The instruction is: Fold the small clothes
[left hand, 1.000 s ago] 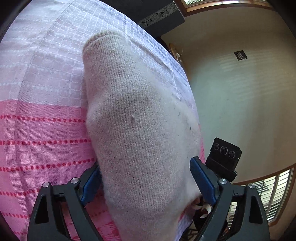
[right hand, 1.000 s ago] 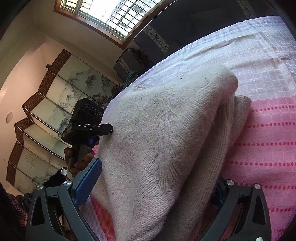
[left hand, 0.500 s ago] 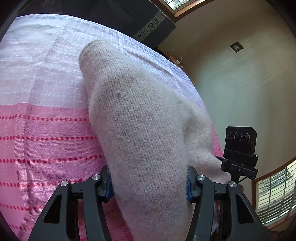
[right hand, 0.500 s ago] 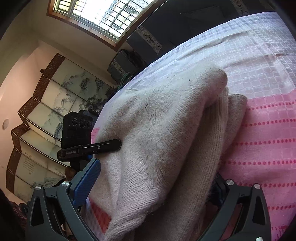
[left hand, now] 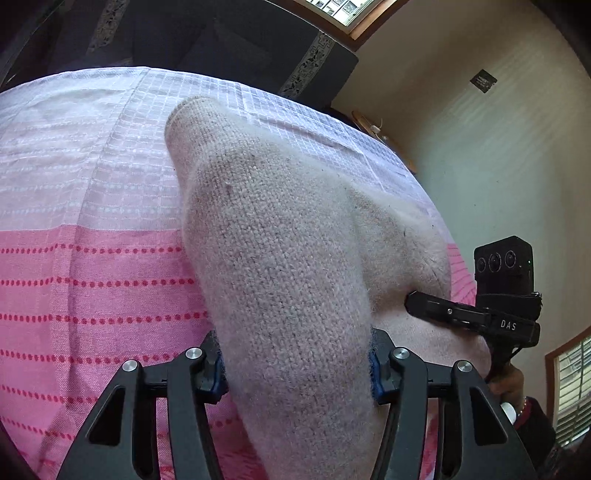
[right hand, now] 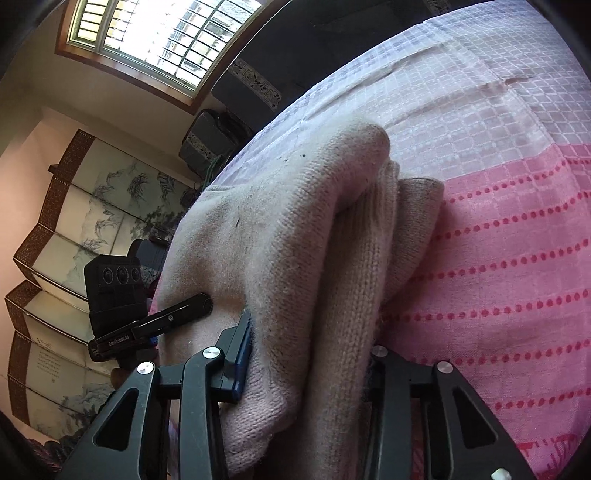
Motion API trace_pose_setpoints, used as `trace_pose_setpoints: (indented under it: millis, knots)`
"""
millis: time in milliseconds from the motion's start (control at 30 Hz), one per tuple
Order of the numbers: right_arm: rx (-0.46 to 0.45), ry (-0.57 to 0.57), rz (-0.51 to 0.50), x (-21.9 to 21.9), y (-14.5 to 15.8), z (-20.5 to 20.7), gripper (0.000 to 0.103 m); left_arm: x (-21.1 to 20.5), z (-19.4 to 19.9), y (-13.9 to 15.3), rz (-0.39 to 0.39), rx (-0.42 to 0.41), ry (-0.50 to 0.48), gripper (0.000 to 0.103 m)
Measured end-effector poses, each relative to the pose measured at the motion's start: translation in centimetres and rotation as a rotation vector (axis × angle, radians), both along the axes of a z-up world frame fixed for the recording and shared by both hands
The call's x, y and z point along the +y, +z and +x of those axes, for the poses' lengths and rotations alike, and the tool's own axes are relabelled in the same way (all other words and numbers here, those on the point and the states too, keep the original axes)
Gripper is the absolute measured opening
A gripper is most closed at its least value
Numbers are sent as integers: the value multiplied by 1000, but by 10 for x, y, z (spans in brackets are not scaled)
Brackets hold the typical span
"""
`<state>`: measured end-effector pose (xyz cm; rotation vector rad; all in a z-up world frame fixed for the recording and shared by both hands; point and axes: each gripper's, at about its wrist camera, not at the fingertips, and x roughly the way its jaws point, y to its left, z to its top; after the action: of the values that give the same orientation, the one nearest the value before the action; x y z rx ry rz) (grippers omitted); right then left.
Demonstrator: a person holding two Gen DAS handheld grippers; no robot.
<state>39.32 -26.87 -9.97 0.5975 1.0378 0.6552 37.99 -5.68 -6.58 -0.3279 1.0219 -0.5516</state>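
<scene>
A beige knitted garment (left hand: 280,240) lies bunched in folds on a pink and white checked cloth (left hand: 92,258). My left gripper (left hand: 295,369) is shut on one thick fold of it, with both blue pads pressed into the knit. In the right wrist view, the same garment (right hand: 295,221) sits between the jaws of my right gripper (right hand: 308,360). Those jaws are closing, the left pad (right hand: 242,354) presses the knit, and the right pad is hidden behind the fold. Each gripper's black finger shows in the other's view, resting against the garment.
The checked cloth (right hand: 498,258) spreads wide to the right. Dark furniture (left hand: 221,37) stands behind the far edge. A painted folding screen (right hand: 74,221) and a window (right hand: 155,33) lie off to the left, and a hand (left hand: 506,384) holds the other gripper.
Both grippers went from wide open around the garment to clamped on it, left first, then right. The left one moved and rolled, pulling its fold up into a ridge.
</scene>
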Motion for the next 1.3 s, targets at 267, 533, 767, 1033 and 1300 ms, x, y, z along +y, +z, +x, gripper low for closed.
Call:
trace_pose_setpoints:
  millis: [267, 533, 767, 1033, 1300]
  knots:
    - [-63, -27, 18, 7, 14, -12, 33, -19, -17, 15, 133, -79, 30, 52]
    - [-84, -28, 35, 18, 25, -17, 33, -27, -36, 25, 206, -121, 45, 52]
    - [-80, -24, 61, 27, 24, -19, 33, -21, -47, 34, 237, -131, 65, 52]
    - [-66, -10, 83, 42, 23, -21, 33, -7, -60, 37, 265, -137, 82, 52]
    - [-59, 12, 93, 57, 25, -24, 33, 9, -72, 37, 276, -135, 102, 52]
